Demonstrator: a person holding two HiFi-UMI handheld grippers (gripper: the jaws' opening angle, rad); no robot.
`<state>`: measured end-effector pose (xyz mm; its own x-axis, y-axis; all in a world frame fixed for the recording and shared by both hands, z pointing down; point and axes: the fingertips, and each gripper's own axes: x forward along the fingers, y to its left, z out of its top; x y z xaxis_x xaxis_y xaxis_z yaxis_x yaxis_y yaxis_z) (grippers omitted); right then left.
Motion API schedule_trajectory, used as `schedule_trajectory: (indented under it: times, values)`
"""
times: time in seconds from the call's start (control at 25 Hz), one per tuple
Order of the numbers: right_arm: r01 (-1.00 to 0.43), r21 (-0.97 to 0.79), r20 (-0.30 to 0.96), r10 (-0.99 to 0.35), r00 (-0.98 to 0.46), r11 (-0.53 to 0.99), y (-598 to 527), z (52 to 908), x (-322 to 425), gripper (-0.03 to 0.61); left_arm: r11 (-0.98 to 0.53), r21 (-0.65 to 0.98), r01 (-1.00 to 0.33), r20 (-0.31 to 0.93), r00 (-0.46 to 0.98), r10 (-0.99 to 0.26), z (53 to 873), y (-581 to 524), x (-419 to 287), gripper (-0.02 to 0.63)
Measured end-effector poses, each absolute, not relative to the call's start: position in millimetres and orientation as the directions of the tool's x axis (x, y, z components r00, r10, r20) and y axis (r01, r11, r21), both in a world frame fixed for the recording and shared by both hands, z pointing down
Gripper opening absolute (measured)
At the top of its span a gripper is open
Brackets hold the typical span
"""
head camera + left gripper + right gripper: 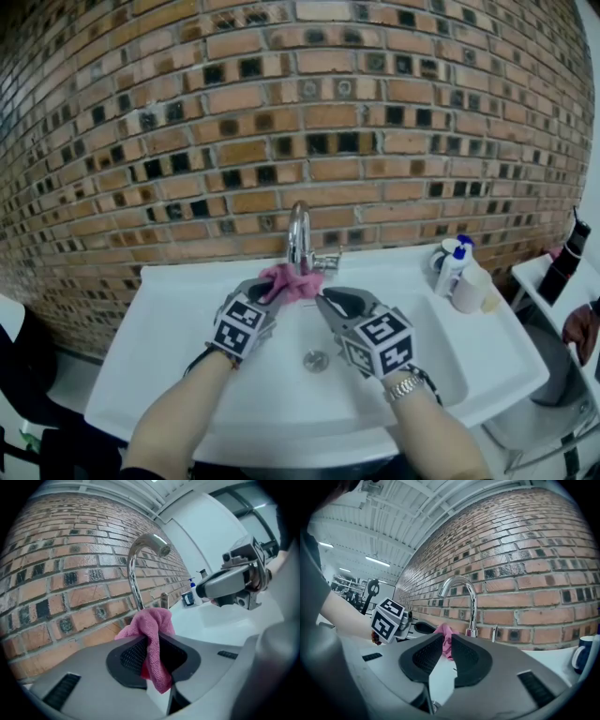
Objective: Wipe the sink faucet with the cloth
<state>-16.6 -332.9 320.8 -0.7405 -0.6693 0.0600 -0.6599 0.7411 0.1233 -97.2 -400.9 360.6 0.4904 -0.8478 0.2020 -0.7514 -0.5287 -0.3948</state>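
A chrome gooseneck faucet (298,239) rises at the back of the white sink (178,319), against the brick wall. My left gripper (270,292) is shut on a pink cloth (292,281), which bunches up right at the faucet's base. In the left gripper view the cloth (154,620) hangs pinched between the dark pads (133,656), with the faucet (135,573) just behind it. My right gripper (325,300) hovers over the basin just right of the cloth. Its jaws (446,645) stand slightly apart with nothing between them, and the cloth (444,632) and faucet (472,604) show beyond.
On the sink's right rim stand a soap bottle (452,268), a white cup (472,289) and a blue mug (441,255). The drain (316,360) lies below the grippers. A small faucet lever (328,262) sticks out right. A white side stand (539,277) holds a dark bottle (567,261).
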Motion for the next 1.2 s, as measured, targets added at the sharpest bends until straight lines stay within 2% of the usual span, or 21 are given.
schedule_trajectory:
  times: [0.6,1.0,1.2]
  values:
    - [-0.671,0.170,0.046,-0.686,-0.726,0.721,-324.9,318.7,-14.5,0.067,-0.515,-0.330,-0.791,0.126,0.503,-0.855,345.6,-334.3,-106.7,0.069]
    - [-0.756,0.057,0.069,-0.758,-0.648,0.652,-312.8,306.2,-12.3,0.064,-0.532,-0.282,-0.799,0.062,0.538,-0.841,327.3,-295.6,-95.5,0.069]
    - [-0.791,0.077,0.041,-0.794,-0.606,0.608,-292.4,320.8,-12.7,0.057,-0.526,-0.270,-0.806,0.020,0.542,-0.840,327.5,-283.1,-97.9,0.069]
